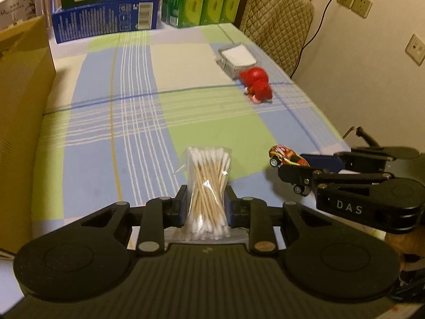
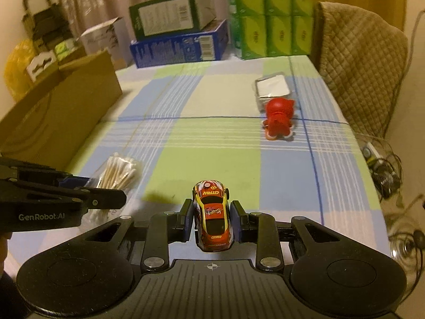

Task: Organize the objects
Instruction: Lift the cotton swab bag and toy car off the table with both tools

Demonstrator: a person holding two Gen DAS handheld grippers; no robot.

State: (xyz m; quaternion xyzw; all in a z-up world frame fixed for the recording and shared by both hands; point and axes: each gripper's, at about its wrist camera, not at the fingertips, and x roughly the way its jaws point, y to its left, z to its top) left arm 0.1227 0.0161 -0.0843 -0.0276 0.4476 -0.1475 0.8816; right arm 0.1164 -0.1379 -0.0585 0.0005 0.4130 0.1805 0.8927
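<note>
Swabs (image 1: 207, 188) fill your left wrist view: the left gripper (image 1: 205, 207) is clamped tight on the bagged bundle at its waist, holding it above the checked surface (image 1: 127, 122). Off to the right there, your right gripper (image 1: 305, 170) carries the car (image 1: 288, 156). Further back lie a red toy (image 1: 257, 85) and a clear box (image 1: 236, 57), just beside each other. From the right wrist view, the right gripper (image 2: 212, 218) is closed on the flanks of the car (image 2: 212, 218), nose forward, seemingly clear of the surface. You look to be mid-carry with both items; next you need to pick a drop spot, likely the cardboard box (image 2: 66, 106) at left, and lower each in without collision.
</note>
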